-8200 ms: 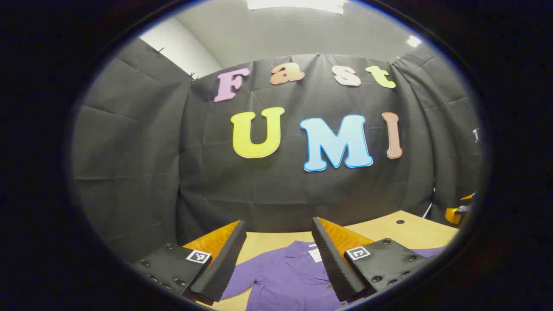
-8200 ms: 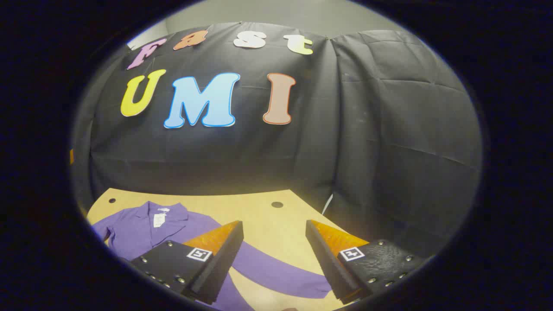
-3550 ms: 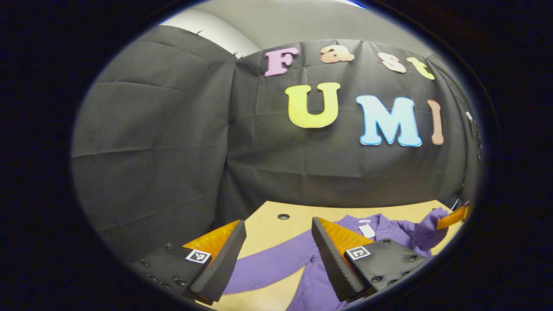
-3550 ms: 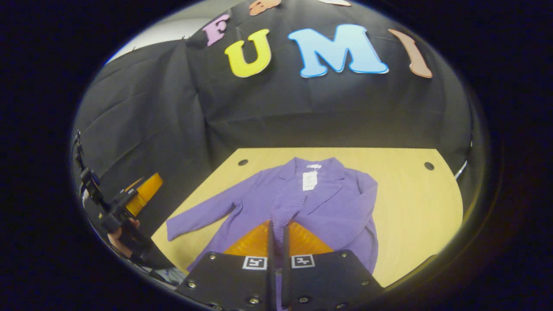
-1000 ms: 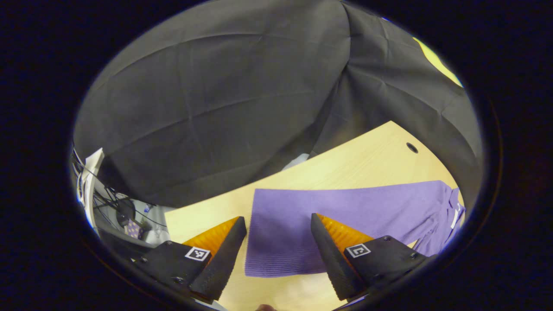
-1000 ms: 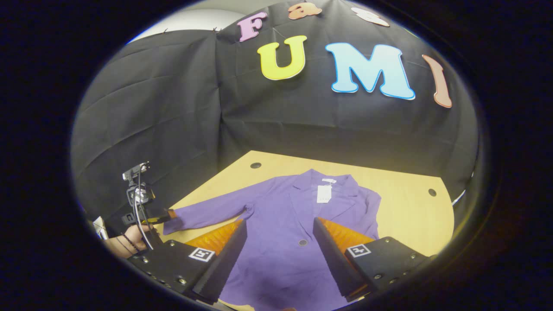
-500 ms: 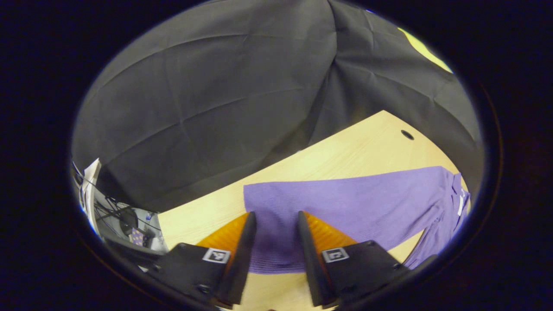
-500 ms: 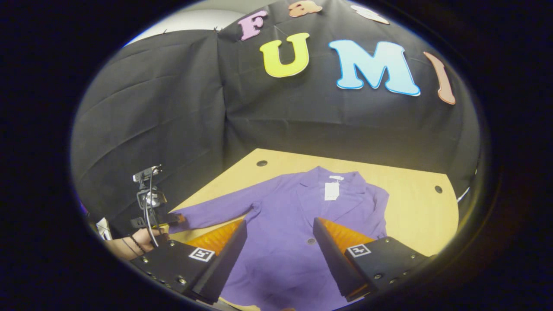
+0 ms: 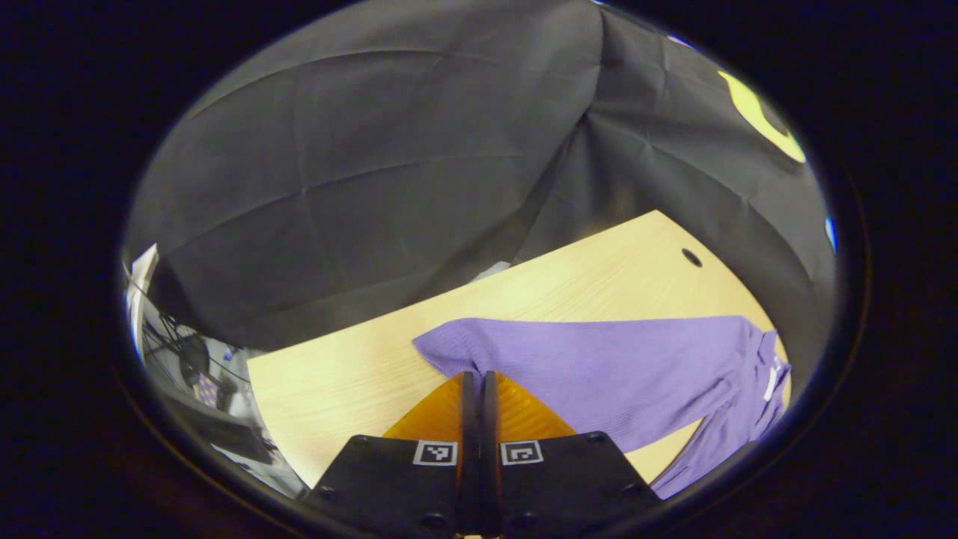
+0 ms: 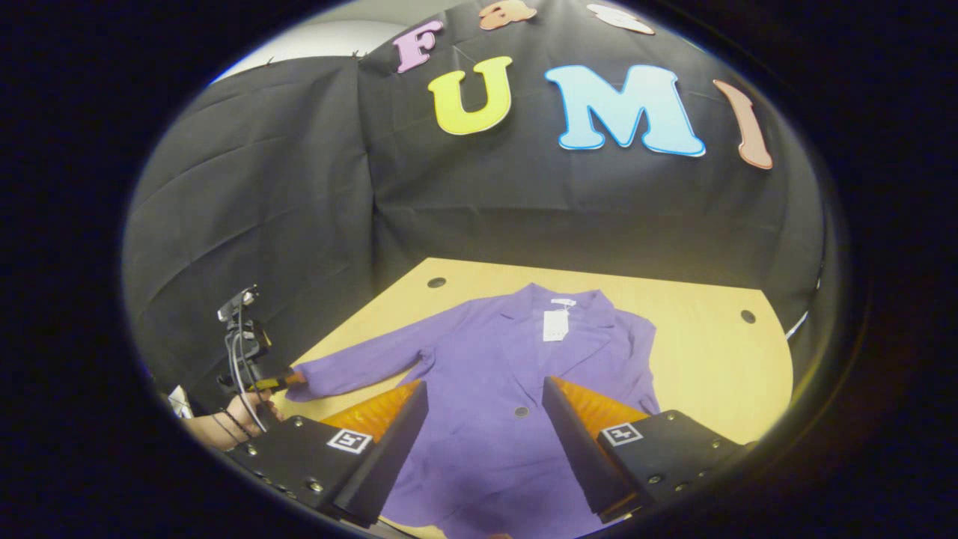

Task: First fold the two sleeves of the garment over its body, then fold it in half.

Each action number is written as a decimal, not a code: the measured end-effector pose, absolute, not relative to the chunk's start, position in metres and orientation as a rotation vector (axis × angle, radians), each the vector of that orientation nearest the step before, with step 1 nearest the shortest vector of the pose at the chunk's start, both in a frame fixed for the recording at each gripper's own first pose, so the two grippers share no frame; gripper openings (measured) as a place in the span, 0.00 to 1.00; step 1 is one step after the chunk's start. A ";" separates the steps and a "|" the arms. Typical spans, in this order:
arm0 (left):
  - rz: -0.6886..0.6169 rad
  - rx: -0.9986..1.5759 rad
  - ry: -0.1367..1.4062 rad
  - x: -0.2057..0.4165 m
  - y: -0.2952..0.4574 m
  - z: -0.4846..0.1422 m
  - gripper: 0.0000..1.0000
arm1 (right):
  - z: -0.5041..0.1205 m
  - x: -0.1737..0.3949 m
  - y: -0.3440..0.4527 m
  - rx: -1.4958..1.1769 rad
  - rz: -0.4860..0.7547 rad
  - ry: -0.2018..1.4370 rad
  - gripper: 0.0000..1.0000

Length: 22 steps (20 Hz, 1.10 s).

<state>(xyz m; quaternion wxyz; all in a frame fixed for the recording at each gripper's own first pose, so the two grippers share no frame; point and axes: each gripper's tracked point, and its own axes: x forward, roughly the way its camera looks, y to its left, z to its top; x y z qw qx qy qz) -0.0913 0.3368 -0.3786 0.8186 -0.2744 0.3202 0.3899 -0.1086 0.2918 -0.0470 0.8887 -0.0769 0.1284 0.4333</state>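
At the sleeve cuff [image 9: 441, 348] — left tongs [image 9: 471, 382] clamped.

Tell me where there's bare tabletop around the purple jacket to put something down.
Bare table lies to the right of the jacket, running back to the grommet hole, plus a strip between the collar and the booth wall. In the left gripper view, wood is bare behind the sleeve. The sleeve cuff is crowded: the left gripper pinches it.
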 end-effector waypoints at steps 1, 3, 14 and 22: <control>0.826 -0.599 0.666 -0.092 0.339 -0.375 0.07 | -0.047 -0.107 0.288 -0.159 0.892 0.265 0.95; 0.801 -0.618 0.615 -0.084 0.337 -0.355 0.07 | -0.046 -0.105 0.283 -0.149 0.881 0.267 0.95; 0.405 -0.506 0.399 0.016 0.204 -0.201 0.07 | -0.046 -0.092 0.263 -0.116 0.850 0.264 0.95; 0.110 -0.363 0.387 0.060 0.068 -0.153 0.07 | -0.045 -0.073 0.216 -0.067 0.757 0.252 0.95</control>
